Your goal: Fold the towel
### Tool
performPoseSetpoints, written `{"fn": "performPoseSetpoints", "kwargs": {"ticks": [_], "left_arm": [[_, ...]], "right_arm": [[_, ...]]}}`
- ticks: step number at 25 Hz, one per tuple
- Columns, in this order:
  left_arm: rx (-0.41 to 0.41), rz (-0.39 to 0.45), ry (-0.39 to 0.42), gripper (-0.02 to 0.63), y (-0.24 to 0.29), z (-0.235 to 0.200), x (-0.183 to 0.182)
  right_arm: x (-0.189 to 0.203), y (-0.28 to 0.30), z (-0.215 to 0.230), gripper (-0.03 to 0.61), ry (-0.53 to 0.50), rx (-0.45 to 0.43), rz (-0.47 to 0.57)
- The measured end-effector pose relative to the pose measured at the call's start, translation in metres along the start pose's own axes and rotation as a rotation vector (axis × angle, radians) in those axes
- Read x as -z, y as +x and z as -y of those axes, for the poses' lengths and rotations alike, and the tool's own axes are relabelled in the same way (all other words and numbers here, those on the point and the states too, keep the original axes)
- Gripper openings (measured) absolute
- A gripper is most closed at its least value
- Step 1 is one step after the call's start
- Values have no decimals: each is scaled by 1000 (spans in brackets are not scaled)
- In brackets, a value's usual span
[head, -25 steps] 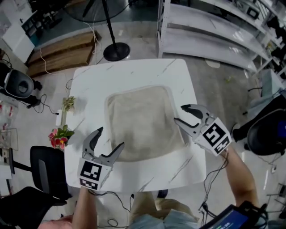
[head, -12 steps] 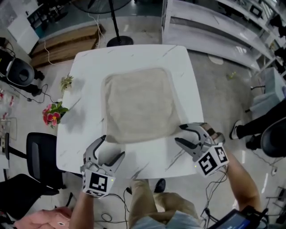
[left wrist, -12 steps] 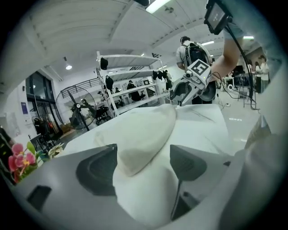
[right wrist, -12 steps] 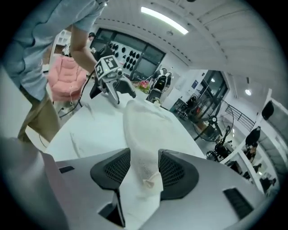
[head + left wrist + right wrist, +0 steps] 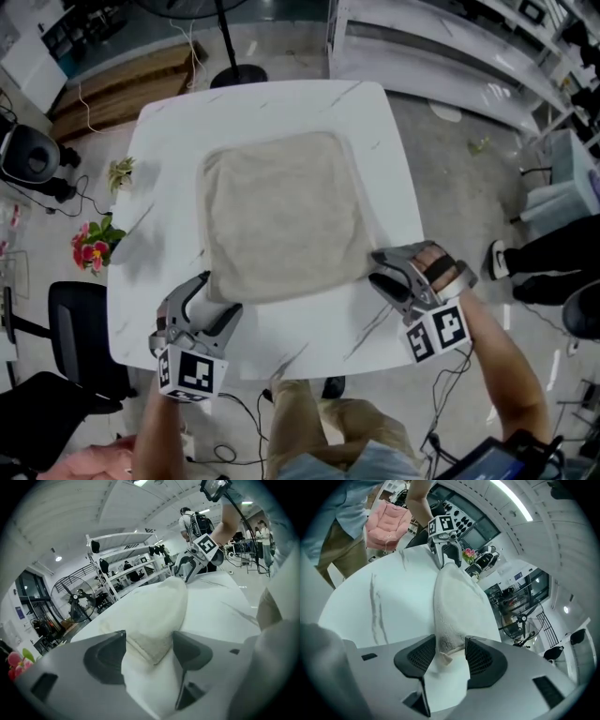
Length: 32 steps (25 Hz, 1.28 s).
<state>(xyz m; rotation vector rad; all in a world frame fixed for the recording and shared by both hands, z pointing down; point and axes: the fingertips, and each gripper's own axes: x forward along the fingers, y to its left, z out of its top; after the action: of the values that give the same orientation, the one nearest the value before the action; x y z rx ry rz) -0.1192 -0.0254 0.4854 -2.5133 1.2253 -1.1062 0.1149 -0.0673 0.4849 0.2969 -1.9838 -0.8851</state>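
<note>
Near edge: person's legs [image 5: 319,441] below the table [image 5: 375,122], both forearms reaching in over it.

left gripper [image 5: 221,294]: down at the towel's near-left corner, on the table top. Jaws spread and have just been closing. In the left gripper view the corner lies between the pads [image 5: 105,657]. It is up against the left pad with a gap to the right one, so no pinch.

right gripper [image 5: 375,267]: at the towel's near-right corner, hand [image 5: 441,272] behind it. Jaws partly apart, having eased open a little. In the right gripper view the corner fills most of the gap between the ribbed pads [image 5: 422,656]. A small label [image 5: 445,658] hangs off the corner inside the gap. No clamp visible, and the corner lies flat.

towel [image 5: 281,216]: beige, spread flat as a rough square in the middle of the white marble-look table. Both near corners are inside the jaws. Far edge is well short of the far table edge. Nothing lifted or folded over.

Left of the table: black chair [image 5: 70,337] near, pink flowers [image 5: 89,248] further out on the floor.

Far: wooden pallets [image 5: 122,89] far left, fan stand [image 5: 234,75] just beyond the far table edge, white shelving [image 5: 450,47] far right.
</note>
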Motion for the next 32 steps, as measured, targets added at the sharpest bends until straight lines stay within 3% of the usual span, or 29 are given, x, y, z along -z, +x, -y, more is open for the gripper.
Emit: {"fn": "performPoseSetpoints", "kwargs": {"ticks": [4, 7, 10, 12, 15, 16, 17, 20, 32], "left_arm": [[8, 9, 52, 266, 5, -1, 4], [-5, 4, 112, 210, 5, -4, 4], [-30, 5, 168, 193, 0, -5, 6], [-37, 22, 152, 218, -4, -7, 4], [-25, 24, 141, 229, -4, -5, 8], [-23, 19, 152, 222, -3, -4, 10], [-25, 19, 164, 189, -2, -3, 10], [-42, 33, 177, 59, -4, -4, 10], [8, 29, 140, 46, -40, 40, 3]], "right_arm": [[2, 8, 0, 204, -48, 5, -10], [1, 11, 0, 164, -75, 19, -11], [0, 9, 4, 157, -95, 62, -13], [0, 6, 6, 200, -94, 67, -15], [0, 9, 1, 204, -124, 50, -23], [0, 10, -1, 197, -137, 48, -25], [0, 10, -2, 148, -147, 48, -26], [1, 9, -5, 50, -137, 53, -19], [-10, -37, -40, 31, -12, -10, 26]]}}
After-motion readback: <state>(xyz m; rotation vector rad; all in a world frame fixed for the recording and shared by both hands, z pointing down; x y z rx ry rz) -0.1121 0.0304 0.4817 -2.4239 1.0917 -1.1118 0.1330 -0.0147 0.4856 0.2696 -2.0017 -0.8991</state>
